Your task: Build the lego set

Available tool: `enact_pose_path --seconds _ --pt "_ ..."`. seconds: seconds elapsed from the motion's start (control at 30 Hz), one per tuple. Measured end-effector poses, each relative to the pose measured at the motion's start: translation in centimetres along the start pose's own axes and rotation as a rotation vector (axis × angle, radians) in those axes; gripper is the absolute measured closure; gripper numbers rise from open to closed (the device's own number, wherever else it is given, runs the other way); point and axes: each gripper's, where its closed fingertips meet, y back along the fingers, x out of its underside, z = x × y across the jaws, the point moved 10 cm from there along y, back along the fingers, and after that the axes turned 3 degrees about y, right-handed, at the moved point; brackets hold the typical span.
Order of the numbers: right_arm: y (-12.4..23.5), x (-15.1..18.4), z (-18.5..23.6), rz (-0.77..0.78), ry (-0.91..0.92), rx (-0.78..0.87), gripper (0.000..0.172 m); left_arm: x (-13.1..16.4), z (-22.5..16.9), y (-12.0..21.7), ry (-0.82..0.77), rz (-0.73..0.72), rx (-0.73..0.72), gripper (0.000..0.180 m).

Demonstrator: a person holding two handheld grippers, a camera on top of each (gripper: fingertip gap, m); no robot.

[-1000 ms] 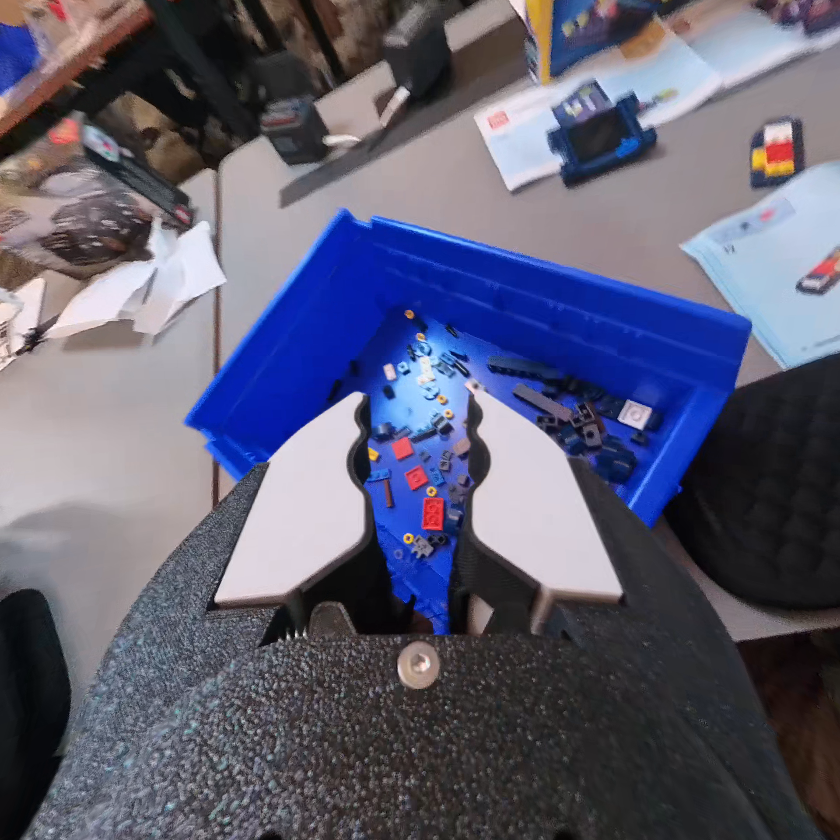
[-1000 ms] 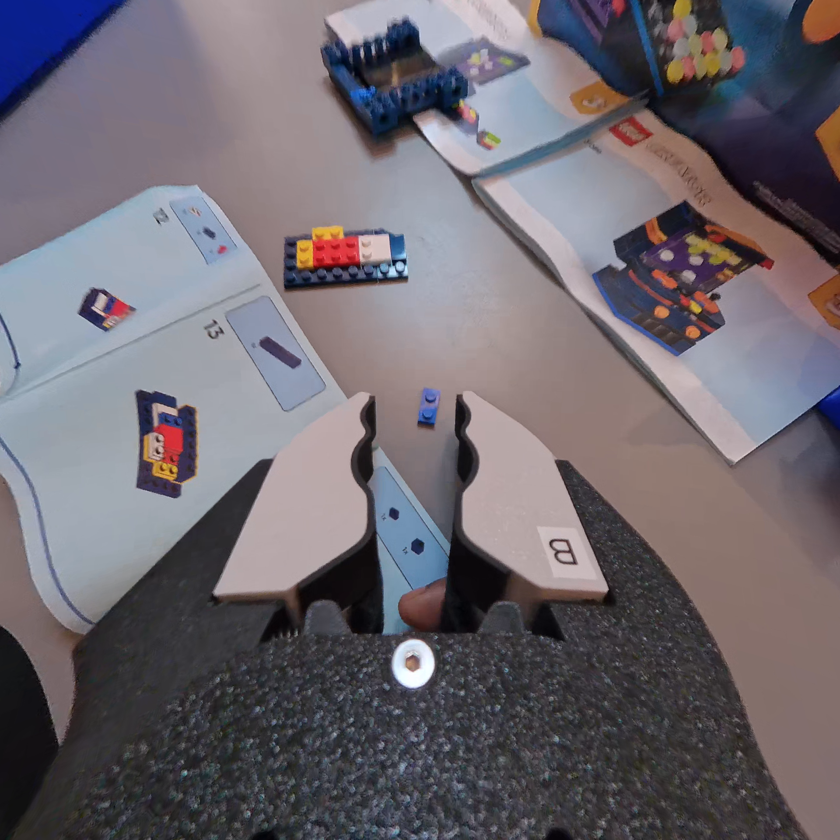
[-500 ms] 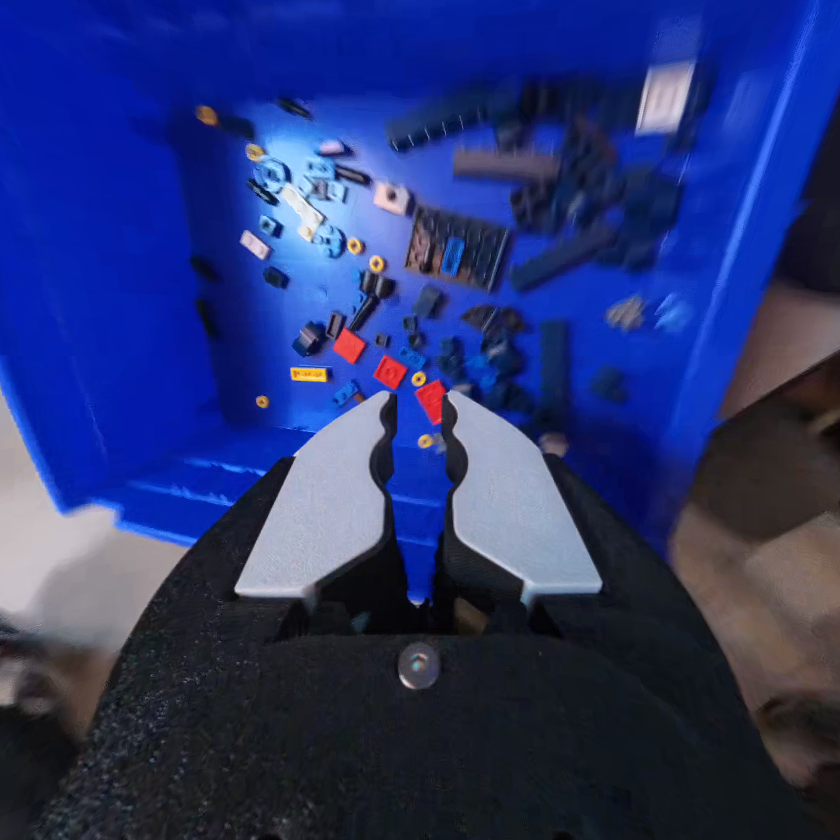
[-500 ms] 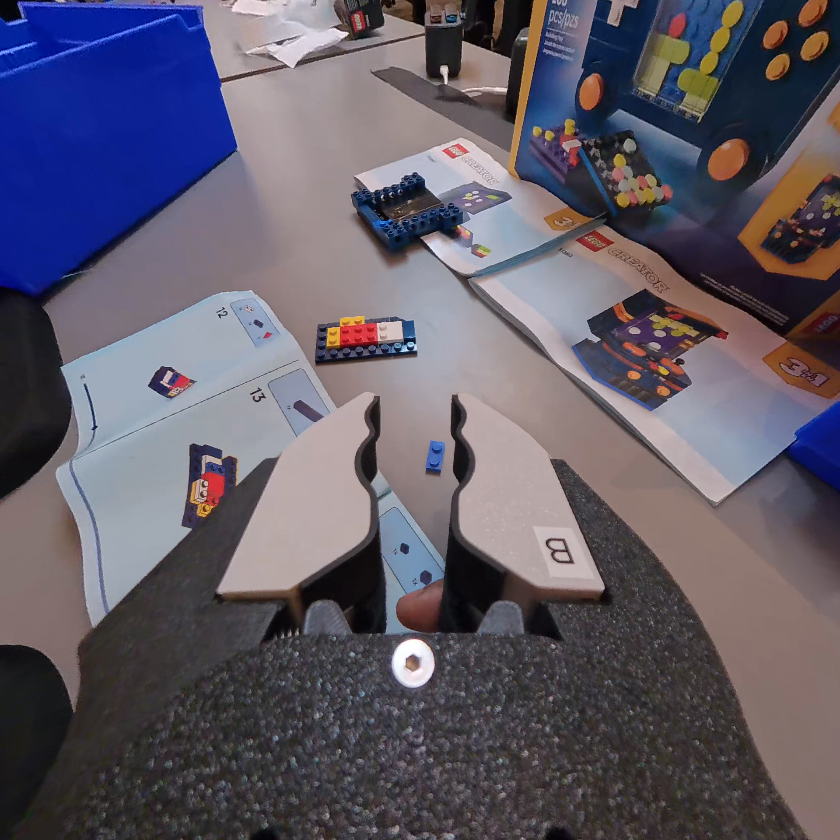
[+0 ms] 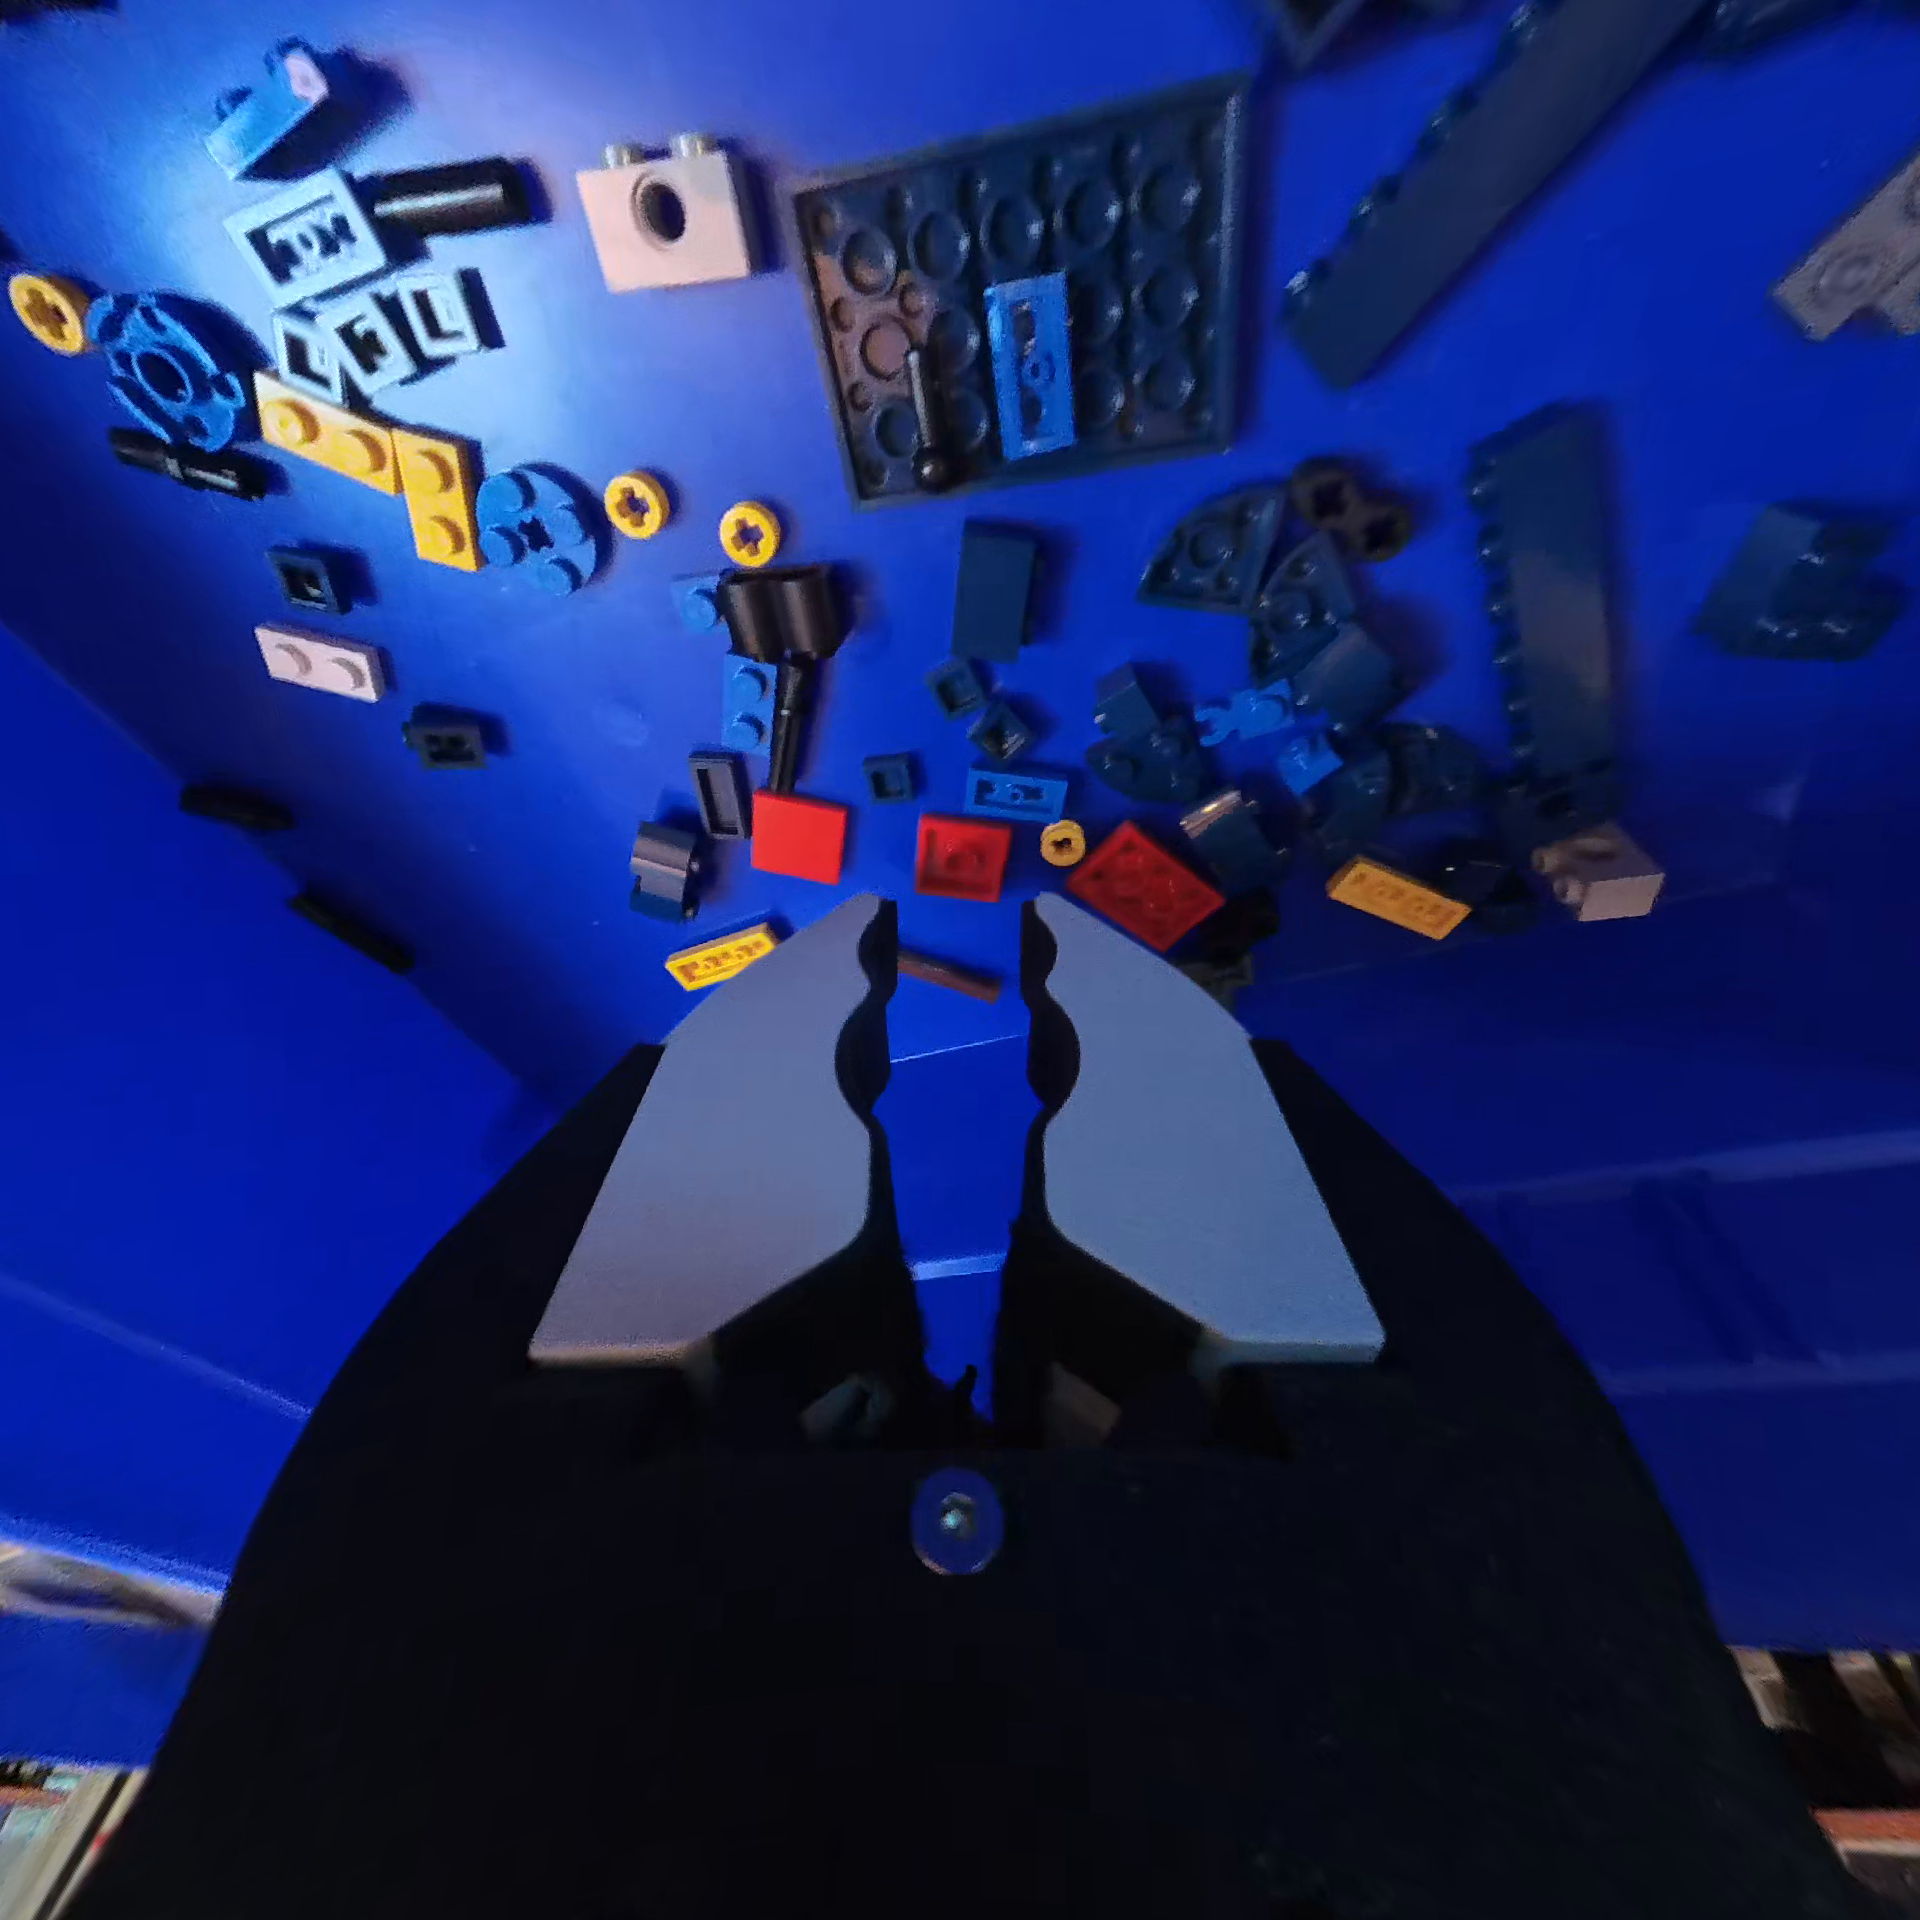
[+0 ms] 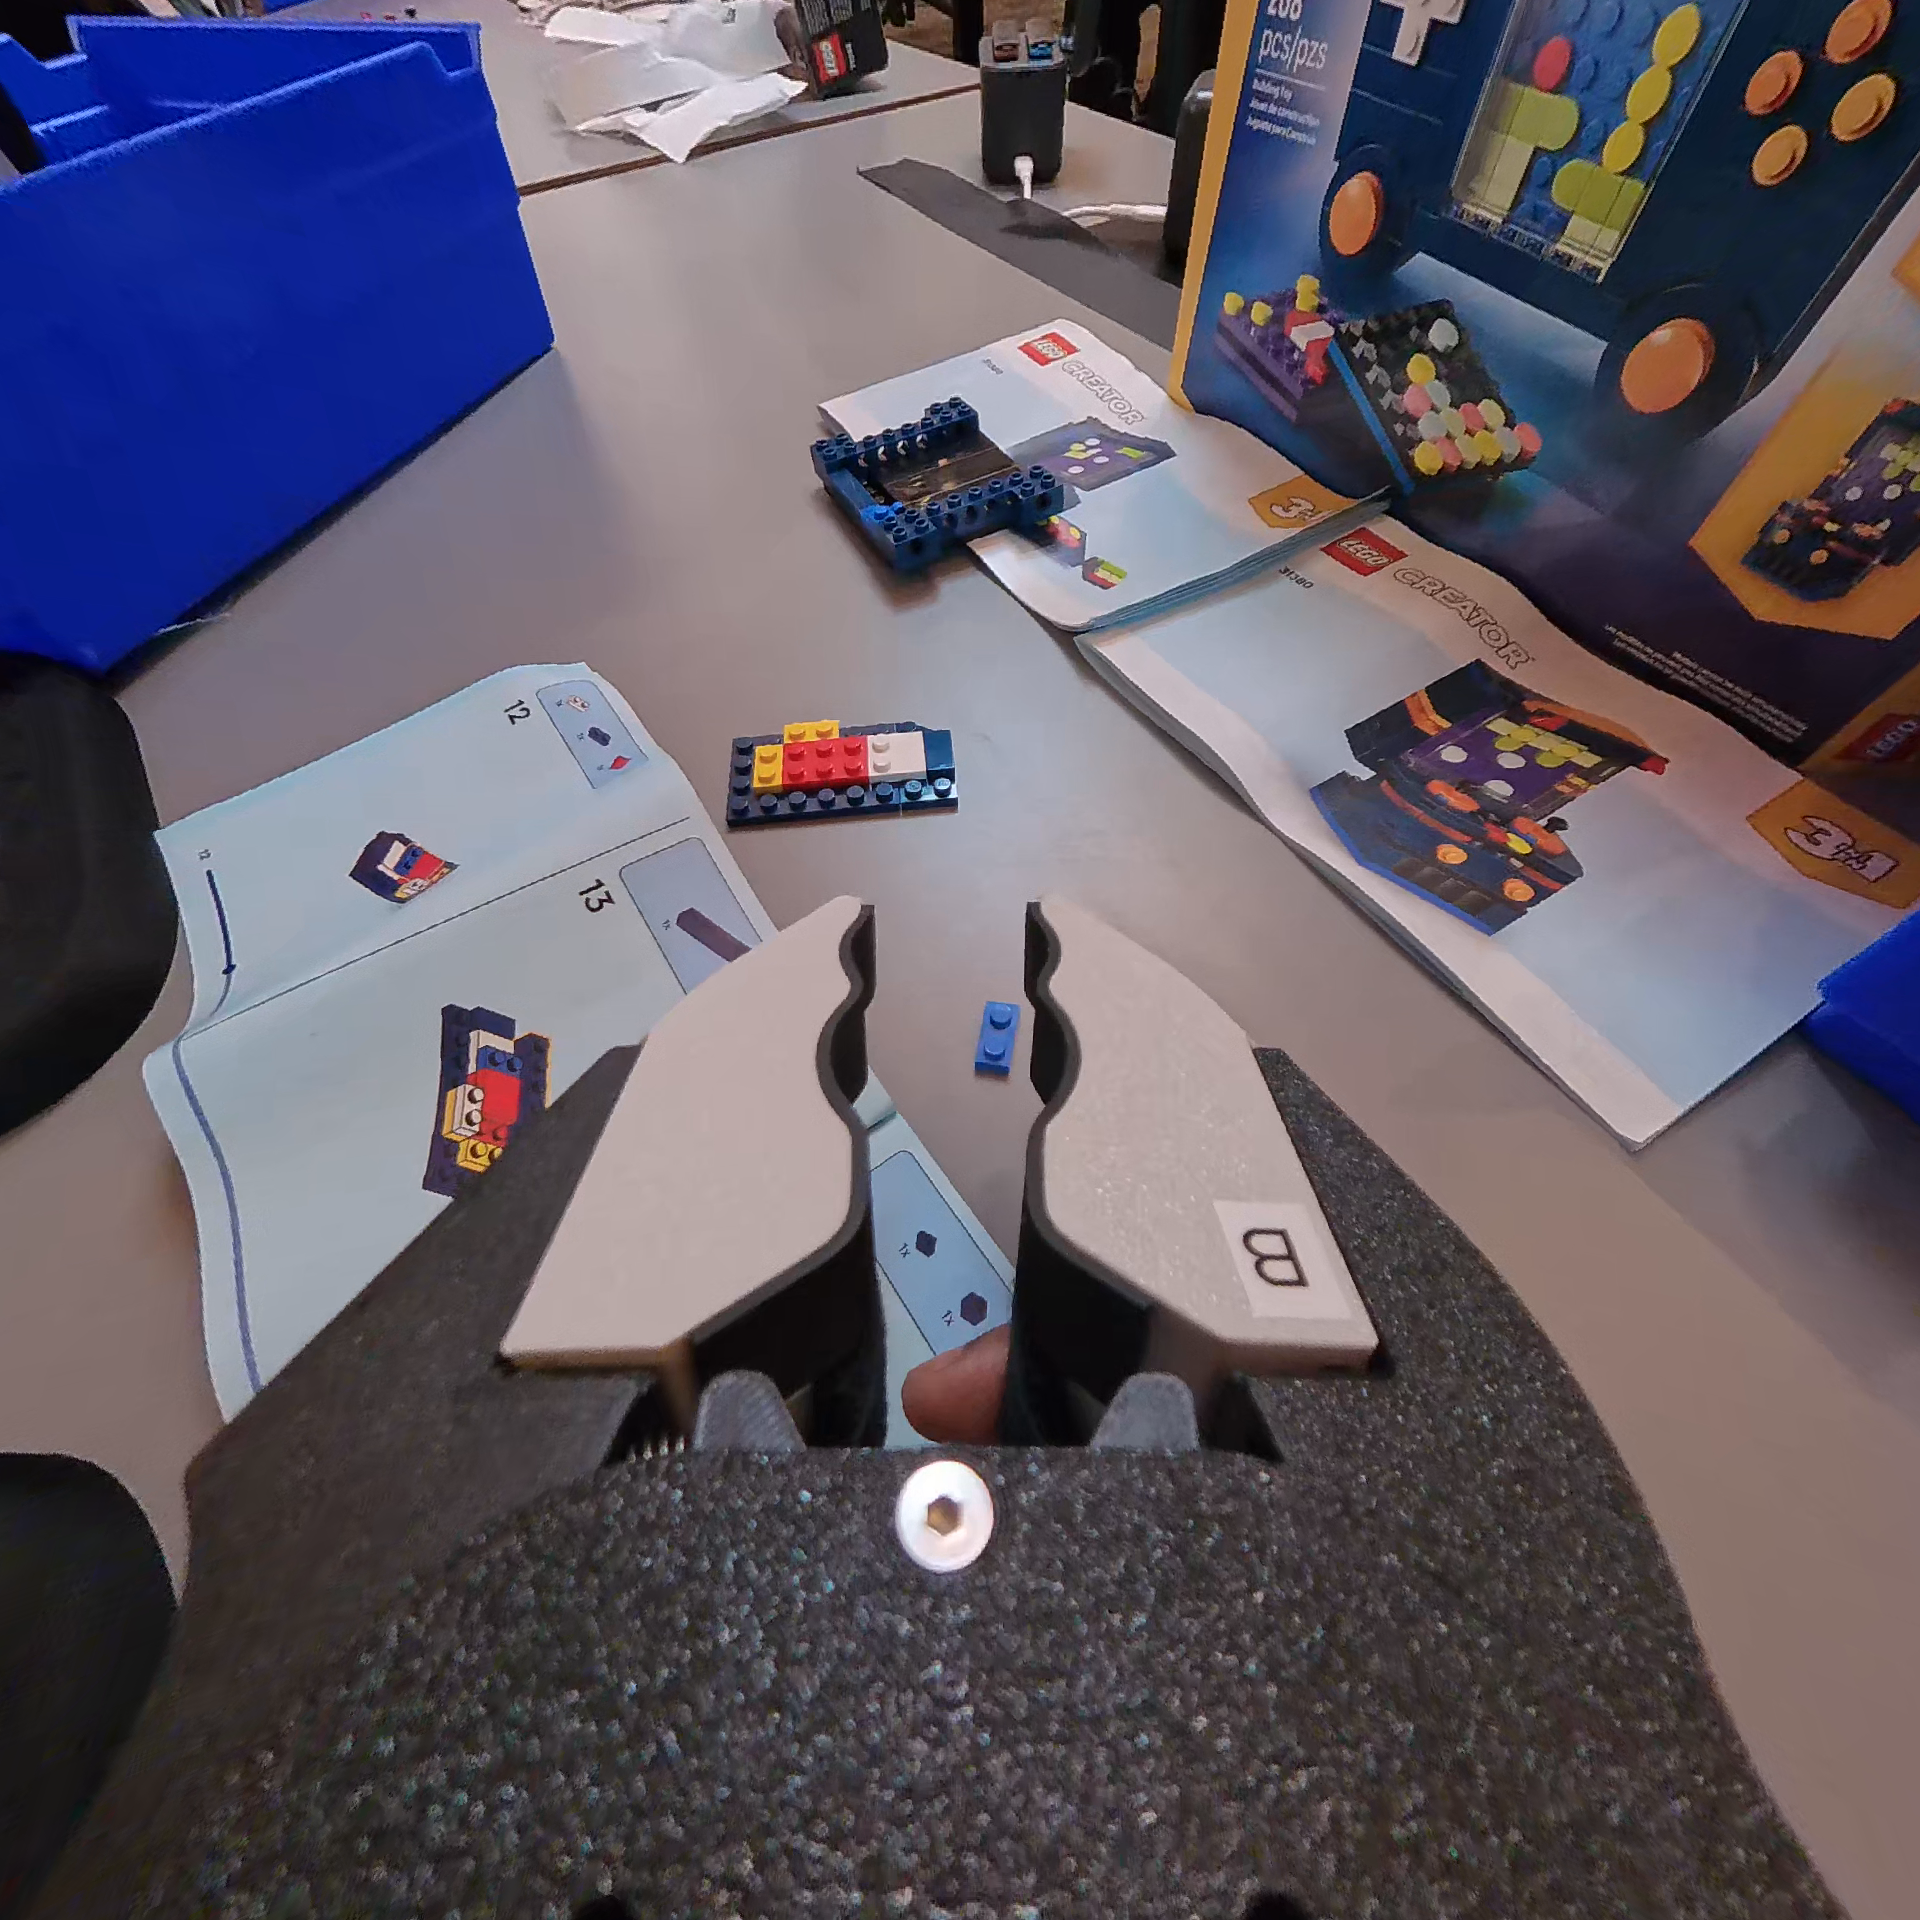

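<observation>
My left gripper is deep inside a blue bin, just above its floor, open. A thin dark bar piece lies on the floor between the fingertips, and no pad presses on it. A red tile, a red plate and a darker red plate lie just beyond the tips. My right gripper is open and empty above the grey table. A small blue two-stud plate lies on the table between its fingers, close to the right finger.
Several loose bricks and a dark blue plate cover the bin floor. On the table are a small brick assembly, an open instruction sheet, a blue frame build, booklets, the set's box and the bin. Across from one pair of fingers to the other is roughly 50 cm.
My left gripper went from above the bin down to its floor, and its jaws narrowed on the way. My right gripper drew back a little; the blue plate stayed on the table.
</observation>
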Motion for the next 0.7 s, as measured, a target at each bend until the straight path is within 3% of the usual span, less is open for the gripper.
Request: enact_pose_path --seconds 0.17,0.33,0.57,0.7 --pt "0.0 -0.1 0.1 0.002 0.010 0.004 0.145 -0.2 0.5 -0.8 0.000 0.100 0.054 0.160" --pt "0.0 -0.1 0.2 0.011 0.017 0.006 0.146 -1.0 0.7 -0.5 -0.012 0.022 0.088 0.153" --pt "0.0 -0.1 0.4 0.017 0.034 0.004 0.146 -0.8 0.8 -0.6 -0.031 -0.003 0.068 0.164" --pt "0.1 -0.3 0.6 0.004 0.042 0.002 0.147 -0.4 1.0 1.3 0.101 -0.117 -0.057 0.165"
